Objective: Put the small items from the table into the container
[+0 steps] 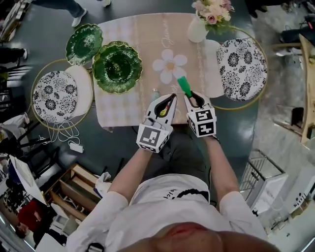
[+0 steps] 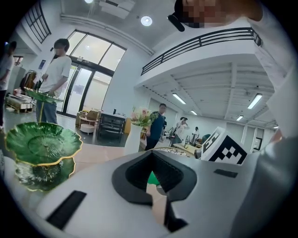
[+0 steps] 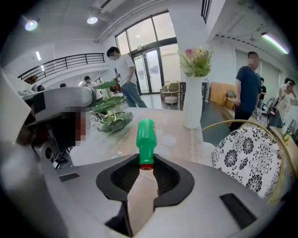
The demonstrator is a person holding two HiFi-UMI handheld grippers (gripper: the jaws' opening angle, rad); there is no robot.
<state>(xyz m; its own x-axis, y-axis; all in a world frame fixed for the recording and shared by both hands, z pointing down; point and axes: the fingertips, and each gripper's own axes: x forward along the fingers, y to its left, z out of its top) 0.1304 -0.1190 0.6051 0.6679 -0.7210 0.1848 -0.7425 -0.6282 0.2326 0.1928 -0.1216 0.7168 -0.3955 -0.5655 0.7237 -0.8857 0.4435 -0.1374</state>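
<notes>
Your right gripper (image 1: 189, 96) is clamped on the green bottle (image 1: 184, 86), over the beige tablecloth (image 1: 147, 39). Left gripper (image 1: 167, 101) looks closed on a small yellow-green item (image 1: 162, 111). Green plates (image 1: 117, 67) and vase (image 1: 198, 30) are beyond. The room is an open hall with people standing.

Glossy green plates (image 1: 117, 67), smooth plastic bottle (image 3: 145, 139), matt cloth runner (image 1: 162, 39)

I read a green bottle (image 3: 145, 137) with a red band, two green plates (image 1: 117, 67) with gold rims, two white plates (image 1: 241, 68) in black floral print, a beige checked runner (image 1: 147, 34) bearing a white flower (image 1: 170, 65), a white vase (image 1: 197, 32) with pink blooms (image 1: 212, 11), and a dark grey table (image 1: 49, 44).
</notes>
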